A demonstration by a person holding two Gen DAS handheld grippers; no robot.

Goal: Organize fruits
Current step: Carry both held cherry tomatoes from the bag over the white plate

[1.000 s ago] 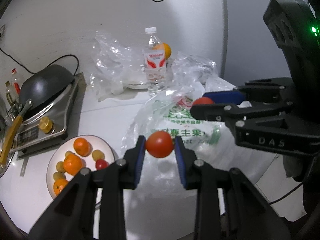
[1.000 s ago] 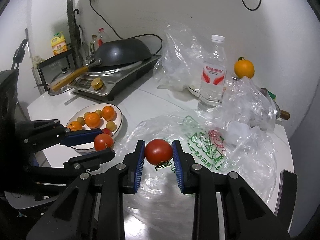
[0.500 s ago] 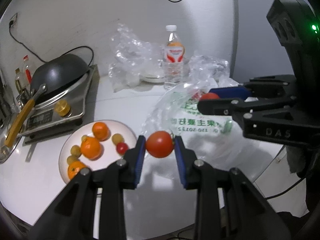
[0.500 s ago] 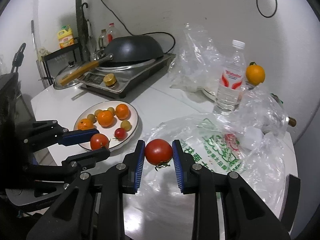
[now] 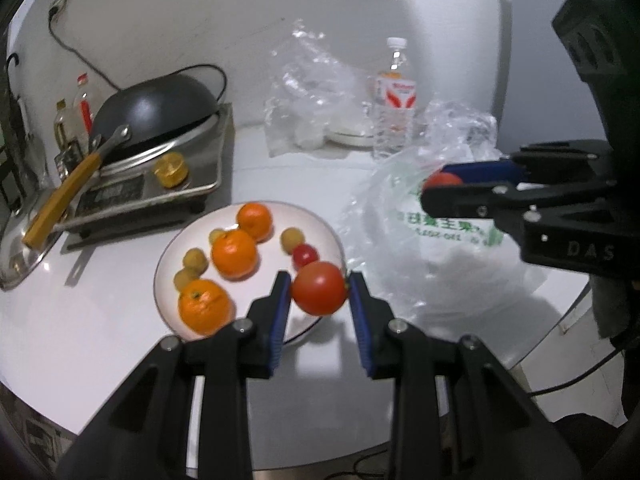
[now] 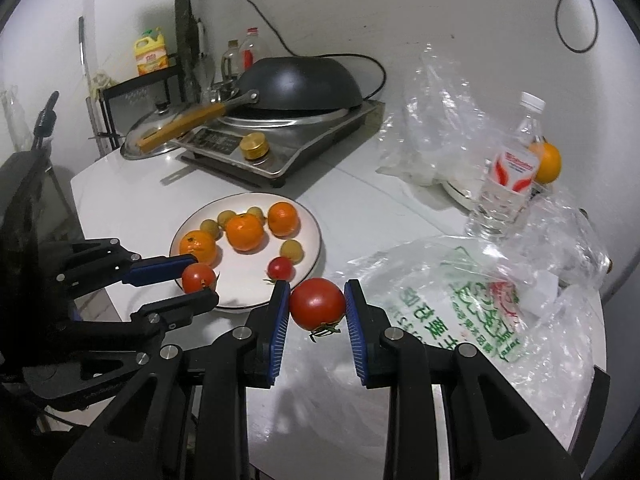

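Note:
My left gripper (image 5: 319,296) is shut on a red tomato (image 5: 319,293) and holds it over the near right rim of the white plate (image 5: 168,256). The plate holds three oranges (image 5: 233,253), a small red tomato (image 5: 305,255) and several small yellow-green fruits. My right gripper (image 6: 317,305) is shut on another red tomato (image 6: 317,303), held above the table between the plate (image 6: 316,236) and the printed plastic bag (image 6: 460,296). In the right wrist view the left gripper (image 6: 199,278) with its tomato hangs over the plate's near rim.
A black wok (image 6: 298,82) sits on a steel cooker (image 6: 280,140) at the back left. A water bottle (image 6: 510,172), an orange (image 6: 546,162) and crumpled clear bags (image 6: 436,112) stand at the back right. The round table's edge (image 5: 100,420) is near.
Both grippers have moved left toward the plate with their tomatoes. The left gripper's tomato went from over the plastic bag to over the plate's rim.

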